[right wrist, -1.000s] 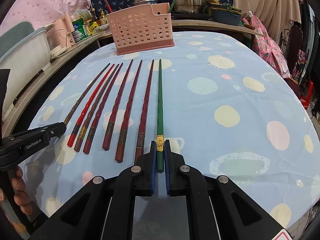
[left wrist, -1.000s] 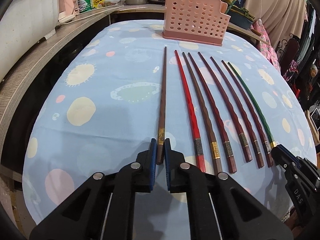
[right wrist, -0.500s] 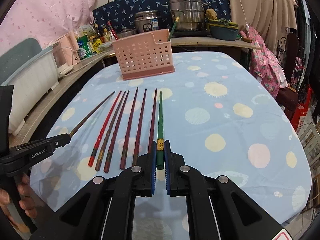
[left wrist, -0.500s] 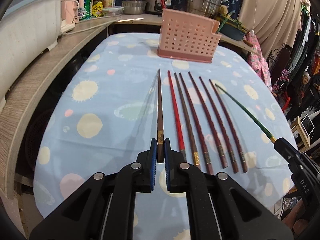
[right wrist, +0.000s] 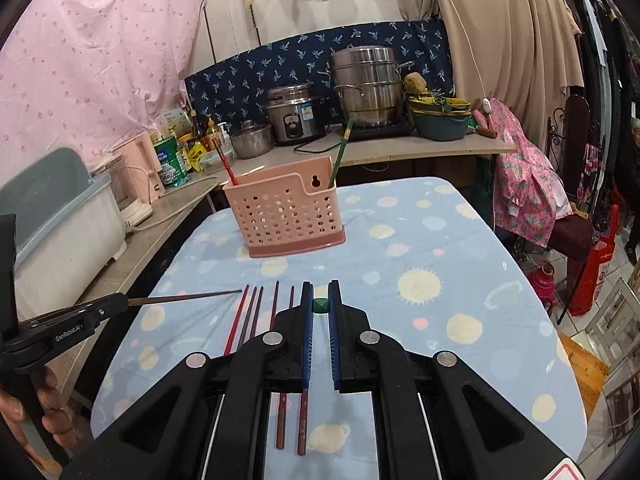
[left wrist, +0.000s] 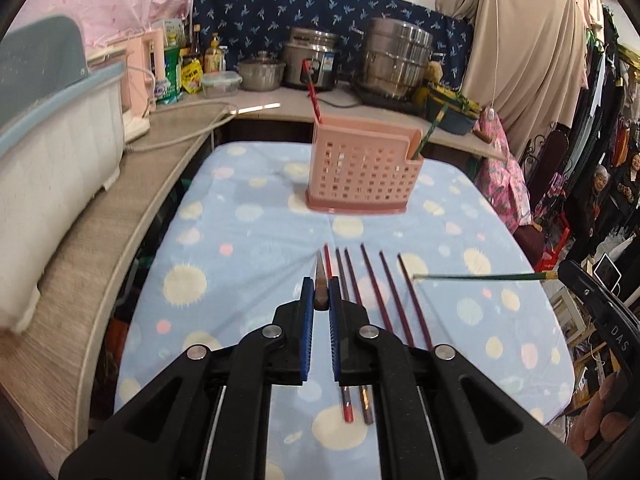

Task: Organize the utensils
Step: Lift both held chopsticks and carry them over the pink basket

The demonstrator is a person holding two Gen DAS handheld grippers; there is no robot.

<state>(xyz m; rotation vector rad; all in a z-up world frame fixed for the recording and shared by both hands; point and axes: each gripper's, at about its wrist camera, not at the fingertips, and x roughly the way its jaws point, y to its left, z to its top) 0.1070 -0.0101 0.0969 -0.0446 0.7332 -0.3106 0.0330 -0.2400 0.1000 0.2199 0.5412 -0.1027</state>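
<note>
1. The left gripper [left wrist: 321, 300] is clamped shut on a dark brown chopstick [left wrist: 321, 280], lifted clear of the blue spotted tablecloth [left wrist: 240, 240]. Held only by its thick end, the chopstick could pivot or slip from the pads.
2. Five chopsticks [left wrist: 376, 292] lie side by side on the cloth between the grippers. A dipping held tip could scatter them.
3. The right gripper [right wrist: 320, 306] is shut on a green chopstick [right wrist: 320, 305], also raised, pointing toward the pink basket [right wrist: 286, 216] at the table's far end. A red and a green chopstick already stand inside; a misaimed tip might snag a hole or tip the basket.
</note>
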